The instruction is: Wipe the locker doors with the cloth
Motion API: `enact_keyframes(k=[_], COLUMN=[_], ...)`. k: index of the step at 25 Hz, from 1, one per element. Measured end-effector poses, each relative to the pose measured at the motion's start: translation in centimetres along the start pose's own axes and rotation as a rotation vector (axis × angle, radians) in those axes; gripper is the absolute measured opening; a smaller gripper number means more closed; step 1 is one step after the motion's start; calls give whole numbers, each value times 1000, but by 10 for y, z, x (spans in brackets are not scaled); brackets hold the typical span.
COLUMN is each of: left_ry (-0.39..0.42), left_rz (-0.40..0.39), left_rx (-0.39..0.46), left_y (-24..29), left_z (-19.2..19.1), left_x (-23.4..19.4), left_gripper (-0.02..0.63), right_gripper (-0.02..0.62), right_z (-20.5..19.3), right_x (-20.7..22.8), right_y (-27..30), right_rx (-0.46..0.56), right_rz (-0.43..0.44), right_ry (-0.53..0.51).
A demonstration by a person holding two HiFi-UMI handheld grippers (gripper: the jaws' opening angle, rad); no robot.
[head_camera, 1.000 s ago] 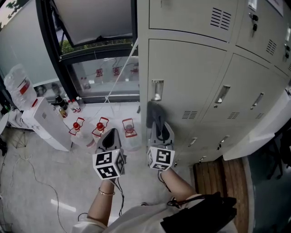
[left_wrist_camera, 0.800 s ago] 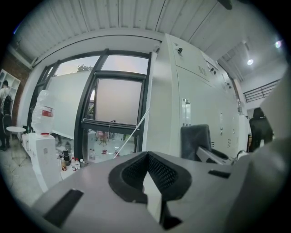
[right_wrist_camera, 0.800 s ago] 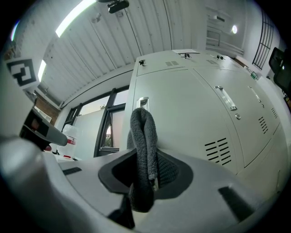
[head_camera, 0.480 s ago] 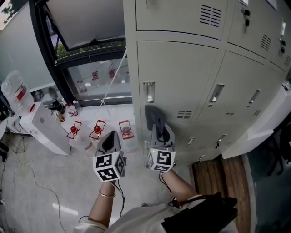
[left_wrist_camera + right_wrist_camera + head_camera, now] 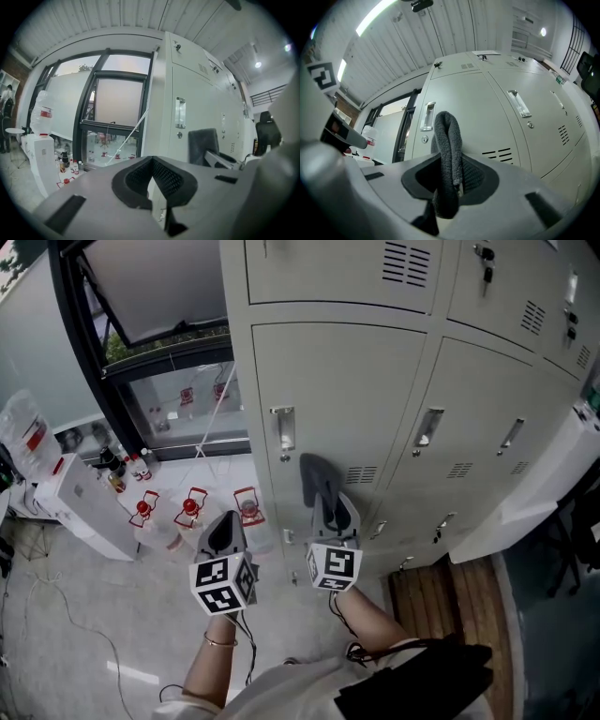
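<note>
A bank of pale grey lockers (image 5: 375, 381) fills the upper right of the head view. My right gripper (image 5: 329, 510) is shut on a folded dark grey cloth (image 5: 317, 480), which stands up from the jaws. It is in front of the lower-left locker door (image 5: 347, 399), between the handle (image 5: 282, 432) and the vent slots (image 5: 360, 474). Whether it touches the door I cannot tell. In the right gripper view the cloth (image 5: 449, 150) is pinched in the right gripper (image 5: 451, 183), under the handle (image 5: 427, 116). My left gripper (image 5: 223, 527) is shut on nothing, left of the lockers; in its own view the left gripper (image 5: 152, 182) has its pads meeting.
Several red-capped water bottles (image 5: 190, 510) stand on the floor below the window. A white water dispenser (image 5: 82, 504) is at the left. Right of the lockers sit a white cabinet (image 5: 539, 488) and a wooden floor strip (image 5: 441, 596). A cable (image 5: 66, 615) lies on the floor.
The lockers have slid left in the head view. The right gripper with the cloth now sits right of the door handle instead of straight below it. The left gripper stays beside it.
</note>
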State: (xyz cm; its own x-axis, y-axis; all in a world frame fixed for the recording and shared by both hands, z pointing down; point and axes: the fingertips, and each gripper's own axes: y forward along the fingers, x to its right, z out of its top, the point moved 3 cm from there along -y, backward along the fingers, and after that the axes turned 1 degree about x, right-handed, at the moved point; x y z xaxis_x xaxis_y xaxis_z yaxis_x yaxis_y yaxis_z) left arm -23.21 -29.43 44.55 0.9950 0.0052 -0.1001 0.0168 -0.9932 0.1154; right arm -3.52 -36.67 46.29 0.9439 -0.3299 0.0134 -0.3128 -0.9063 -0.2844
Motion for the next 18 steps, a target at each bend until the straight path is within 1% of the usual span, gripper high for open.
enact_keyframes(k=[10, 18], left_ry=[-27, -24], left_rz=[0, -10], left_rx=[-7, -3], left_y=[3, 5], left_z=[-7, -5], left_x=[28, 53], left_gripper=[3, 3], right_gripper=[78, 78], right_z=[9, 15], right_x=[42, 72], right_y=[-4, -10], right_rx=[8, 11], right_rz=[-9, -27], right_ry=[-33, -42])
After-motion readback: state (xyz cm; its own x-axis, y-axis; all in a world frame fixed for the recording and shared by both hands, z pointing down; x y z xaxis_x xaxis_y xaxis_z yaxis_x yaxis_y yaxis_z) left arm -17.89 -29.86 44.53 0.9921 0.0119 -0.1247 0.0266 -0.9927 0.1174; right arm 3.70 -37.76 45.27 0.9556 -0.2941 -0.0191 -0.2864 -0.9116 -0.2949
